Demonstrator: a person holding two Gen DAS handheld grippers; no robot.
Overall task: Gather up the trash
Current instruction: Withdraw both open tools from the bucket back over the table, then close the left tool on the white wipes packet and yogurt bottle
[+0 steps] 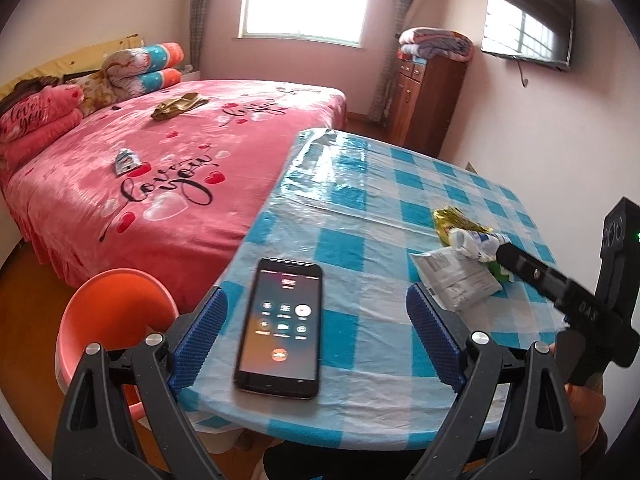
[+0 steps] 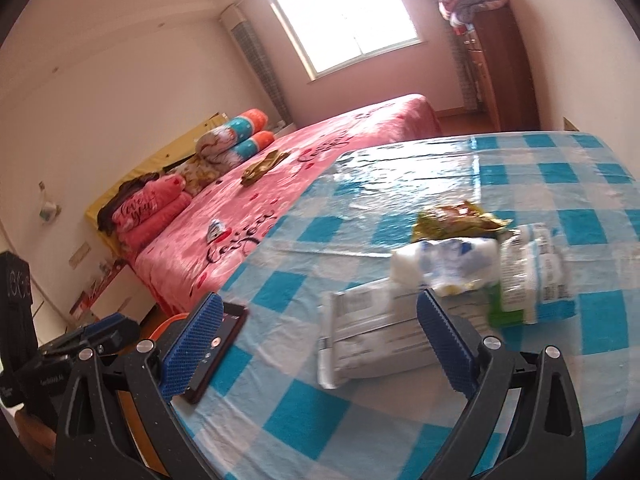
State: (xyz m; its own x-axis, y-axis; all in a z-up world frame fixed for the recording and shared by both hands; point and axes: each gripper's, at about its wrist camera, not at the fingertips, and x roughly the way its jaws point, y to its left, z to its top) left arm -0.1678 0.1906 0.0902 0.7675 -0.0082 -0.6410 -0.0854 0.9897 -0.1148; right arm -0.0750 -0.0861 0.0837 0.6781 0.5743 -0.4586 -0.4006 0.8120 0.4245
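Trash lies on the blue checked table: a grey-white packet, a crumpled white-blue wrapper, a gold-green wrapper and a green-white packet. In the right wrist view the grey-white packet lies between the open fingers of my right gripper, just ahead. My left gripper is open, its fingers on either side of a black phone with a lit screen. A small wrapper and an olive wrapper lie on the pink bed.
An orange bin stands on the floor left of the table, below my left gripper. The right gripper's body reaches in over the table's right side. A wooden cabinet and a wall TV are behind.
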